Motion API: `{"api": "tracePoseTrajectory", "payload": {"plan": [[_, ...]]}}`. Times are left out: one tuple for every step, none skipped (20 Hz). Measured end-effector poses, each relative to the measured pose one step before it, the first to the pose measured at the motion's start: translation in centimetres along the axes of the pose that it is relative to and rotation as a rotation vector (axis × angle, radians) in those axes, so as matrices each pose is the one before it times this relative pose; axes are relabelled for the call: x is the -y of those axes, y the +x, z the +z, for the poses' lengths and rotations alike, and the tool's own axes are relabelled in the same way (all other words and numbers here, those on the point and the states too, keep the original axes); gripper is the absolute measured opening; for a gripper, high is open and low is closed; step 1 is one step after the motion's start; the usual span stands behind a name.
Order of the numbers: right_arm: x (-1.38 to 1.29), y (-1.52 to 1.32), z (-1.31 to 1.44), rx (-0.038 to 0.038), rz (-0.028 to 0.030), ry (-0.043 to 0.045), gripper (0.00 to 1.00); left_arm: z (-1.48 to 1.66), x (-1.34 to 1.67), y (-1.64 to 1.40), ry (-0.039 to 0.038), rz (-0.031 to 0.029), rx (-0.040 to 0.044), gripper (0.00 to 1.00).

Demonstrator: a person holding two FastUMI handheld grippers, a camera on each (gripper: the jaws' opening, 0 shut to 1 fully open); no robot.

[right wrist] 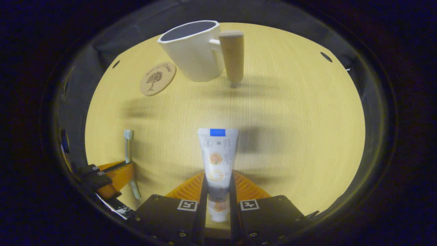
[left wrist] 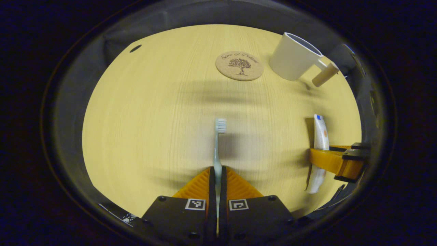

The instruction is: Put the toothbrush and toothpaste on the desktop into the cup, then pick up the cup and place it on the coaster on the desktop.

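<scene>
My left gripper [left wrist: 217, 171] is shut on the handle of a pale blue toothbrush [left wrist: 217, 143], whose white bristle head points away over the wooden desktop. My right gripper [right wrist: 218, 177] is shut on a white toothpaste tube [right wrist: 217, 153], flat end forward, cap between the fingers. In the left gripper view the toothpaste [left wrist: 320, 136] and the right gripper [left wrist: 333, 162] show at the right. In the right gripper view the toothbrush [right wrist: 128, 150] and the left gripper [right wrist: 112, 177] show at the lower left. A white cup [left wrist: 295, 56] [right wrist: 194, 51] with a wooden handle [right wrist: 233, 56] stands at the far side, beside a round cork coaster [left wrist: 239, 65] [right wrist: 157, 78].
The light wooden desktop [left wrist: 153, 119] [right wrist: 290, 119] has a small dark hole near its far edge [left wrist: 135, 48] [right wrist: 326, 56]. Black cloth walls surround the desk.
</scene>
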State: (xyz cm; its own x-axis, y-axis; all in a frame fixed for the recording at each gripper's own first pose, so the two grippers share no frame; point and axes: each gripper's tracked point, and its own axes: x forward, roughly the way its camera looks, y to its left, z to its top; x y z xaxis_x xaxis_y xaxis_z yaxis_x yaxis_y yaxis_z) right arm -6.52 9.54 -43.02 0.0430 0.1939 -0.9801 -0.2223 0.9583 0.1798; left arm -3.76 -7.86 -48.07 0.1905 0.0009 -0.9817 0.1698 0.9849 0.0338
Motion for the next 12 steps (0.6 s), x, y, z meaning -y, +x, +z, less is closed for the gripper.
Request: {"api": "tracePoseTrajectory", "payload": {"plan": [[0.095, -0.205, 0.028, 0.00944, 0.01881, 0.0131, 0.3, 0.067, -0.24, 0.061, -0.01196, -0.00678, 0.00856, 0.11], [0.065, -0.172, -0.092, 0.00423, 0.01849, 0.00833, 0.3, 0.101, -0.227, 0.024, -0.01132, -0.00863, 0.01082, 0.11], [-0.172, 0.316, 0.023, 0.0057, 0.01612, 0.00839, 0.3, 0.054, -0.124, 0.031, -0.01146, -0.0046, 0.00947, 0.11], [-0.068, 0.078, -0.116, -0.00013, 0.00908, 0.01062, 0.3, 0.148, -0.271, -0.049, -0.01438, -0.00612, 0.00711, 0.11], [-0.004, 0.094, -0.046, -0.00227, 0.0026, 0.00922, 0.3, 0.14, -0.255, -0.037, -0.01397, -0.00307, 0.00954, 0.11], [0.002, 0.053, 0.087, 0.00424, 0.0024, 0.00077, 0.29, 0.271, -0.273, -0.136, -0.00705, -0.00034, 0.01415, 0.11], [0.085, -0.1, -0.021, 0.00525, -0.00259, -0.00235, 0.29, 0.408, -0.357, -0.081, 0.00295, 0.00522, 0.02114, 0.11], [0.016, -0.083, 0.027, 0.00771, -0.00493, -0.00424, 0.3, 0.623, -0.506, -0.259, 0.00957, 0.00898, 0.02751, 0.11], [-0.092, -0.123, 0.185, 0.01229, 0.00088, -0.00311, 0.29, 0.72, -0.67, -0.455, 0.00681, 0.00704, 0.03056, 0.11], [-0.01, -0.127, 0.136, 0.01223, 0.00678, -0.00059, 0.3, 0.723, -0.519, -0.457, 0.00039, 0.00166, 0.02769, 0.11], [-0.099, -0.174, 0.236, 0.011, 0.00739, 0.00151, 0.29, 0.686, -0.231, -0.502, -0.00106, 0.00157, 0.02169, 0.11], [-0.093, -0.134, 0.185, 0.01094, 0.00702, 0.00176, 0.3, 0.543, -0.231, -0.562, 0.00141, 0.00059, 0.01671, 0.11]]}}
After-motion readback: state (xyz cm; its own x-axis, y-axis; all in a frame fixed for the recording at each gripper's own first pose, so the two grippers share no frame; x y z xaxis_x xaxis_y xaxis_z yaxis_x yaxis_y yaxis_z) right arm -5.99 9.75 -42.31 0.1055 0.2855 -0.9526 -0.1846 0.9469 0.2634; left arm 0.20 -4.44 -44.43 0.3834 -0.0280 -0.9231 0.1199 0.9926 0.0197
